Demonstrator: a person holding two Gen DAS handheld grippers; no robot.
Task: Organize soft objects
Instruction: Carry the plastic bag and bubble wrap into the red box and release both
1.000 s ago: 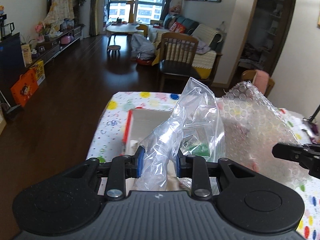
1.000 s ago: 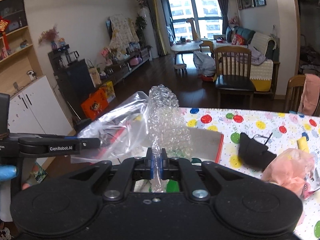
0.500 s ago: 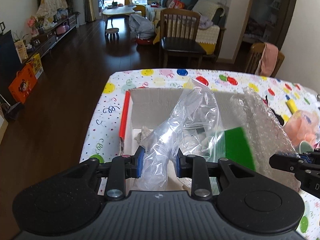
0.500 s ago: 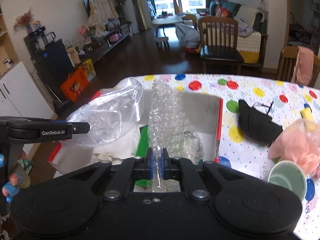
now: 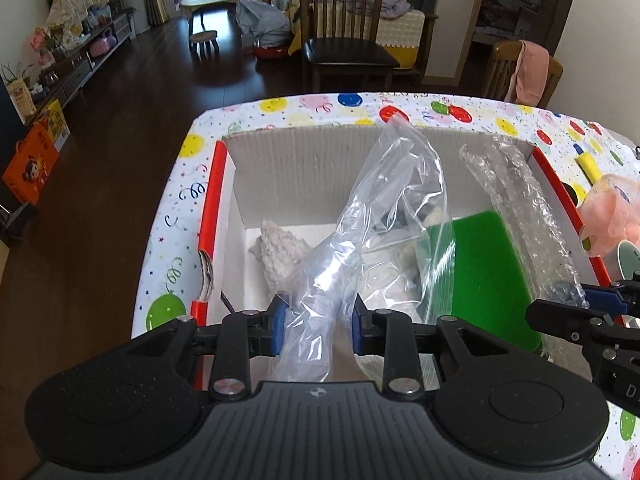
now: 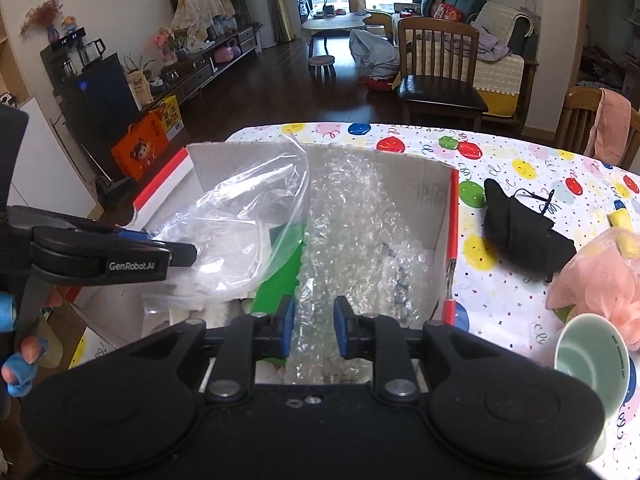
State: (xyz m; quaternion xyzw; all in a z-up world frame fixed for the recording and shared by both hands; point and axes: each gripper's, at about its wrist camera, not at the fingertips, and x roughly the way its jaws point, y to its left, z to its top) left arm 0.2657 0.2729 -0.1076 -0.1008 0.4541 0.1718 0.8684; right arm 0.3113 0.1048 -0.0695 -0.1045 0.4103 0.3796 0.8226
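A red-edged cardboard box (image 5: 218,200) stands on the balloon-print table. My left gripper (image 5: 316,326) hangs over its near side with its jaws apart around a clear plastic bag (image 5: 384,208) that slumps into the box. My right gripper (image 6: 314,328) has its jaws parted around a sheet of bubble wrap (image 6: 352,232), which lies in the box's right half and also shows in the left wrist view (image 5: 524,216). A green sheet (image 5: 484,276) and a grey fuzzy cloth (image 5: 276,252) lie on the box floor.
Right of the box lie a black cloth mask (image 6: 520,232), a pink mesh pouf (image 6: 600,272), a pale green cup (image 6: 592,356) and a yellow item (image 6: 622,228). Wooden chairs (image 5: 344,36) stand beyond the table's far edge.
Both grippers have come down over the box and their jaws have opened. The plastic bag and the bubble wrap have sunk from above the table into the box.
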